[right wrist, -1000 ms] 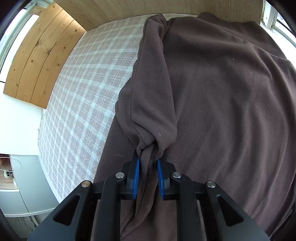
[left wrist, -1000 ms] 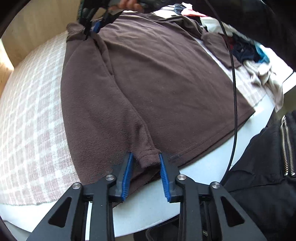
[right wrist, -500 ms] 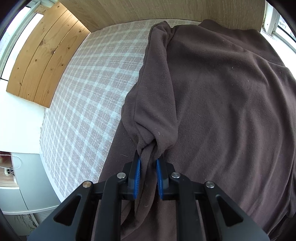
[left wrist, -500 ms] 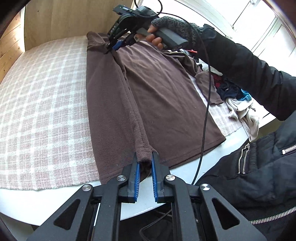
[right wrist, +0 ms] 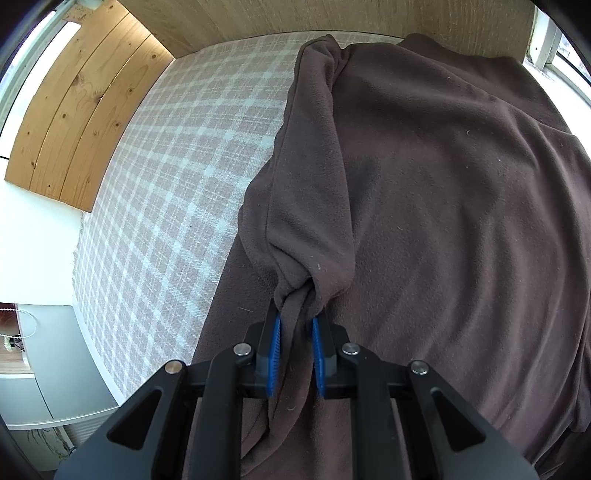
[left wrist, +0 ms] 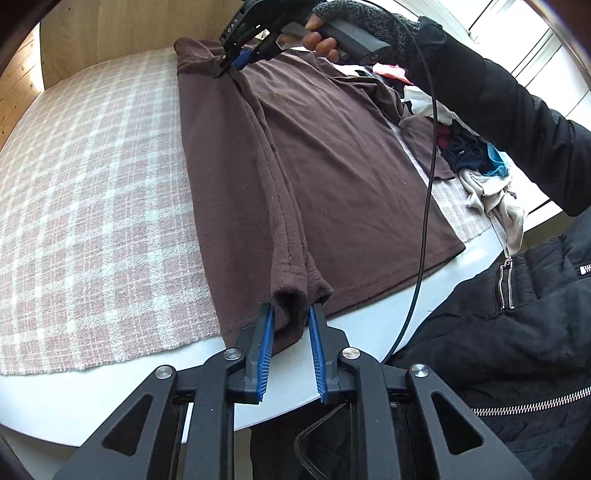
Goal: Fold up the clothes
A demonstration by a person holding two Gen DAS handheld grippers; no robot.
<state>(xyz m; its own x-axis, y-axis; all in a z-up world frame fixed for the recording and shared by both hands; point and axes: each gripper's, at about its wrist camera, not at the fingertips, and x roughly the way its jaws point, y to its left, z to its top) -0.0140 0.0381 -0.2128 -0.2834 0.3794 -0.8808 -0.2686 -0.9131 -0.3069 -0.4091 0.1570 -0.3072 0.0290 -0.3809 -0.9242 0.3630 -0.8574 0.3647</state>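
Note:
A dark brown fleece shirt [left wrist: 351, 166] lies flat on a plaid cloth [left wrist: 92, 184]. One sleeve [left wrist: 273, 184] is laid straight down the shirt's left side. Its cuff [left wrist: 291, 295] sits between the tips of my left gripper [left wrist: 291, 317], whose jaws are opening; the cuff looks slack and round, not pinched. At the sleeve's far end, my right gripper [left wrist: 231, 64] is held by a gloved hand [left wrist: 362, 22]. In the right wrist view, my right gripper [right wrist: 295, 325] is shut on a bunched fold of the fleece shirt [right wrist: 461, 203] at the shoulder.
A heap of mixed clothes [left wrist: 480, 166] lies at the table's right. A black cable [left wrist: 428, 184] hangs across the shirt. The person's black jacket [left wrist: 517, 350] is by the white table edge [left wrist: 110, 398]. Wooden panels [right wrist: 74, 110] stand behind the plaid cloth [right wrist: 177, 166].
My left gripper's jaws closed on the cuff, drew the sleeve straight while the view rose, and now stand slightly wider with the cuff loosened. The right gripper keeps its grip and place.

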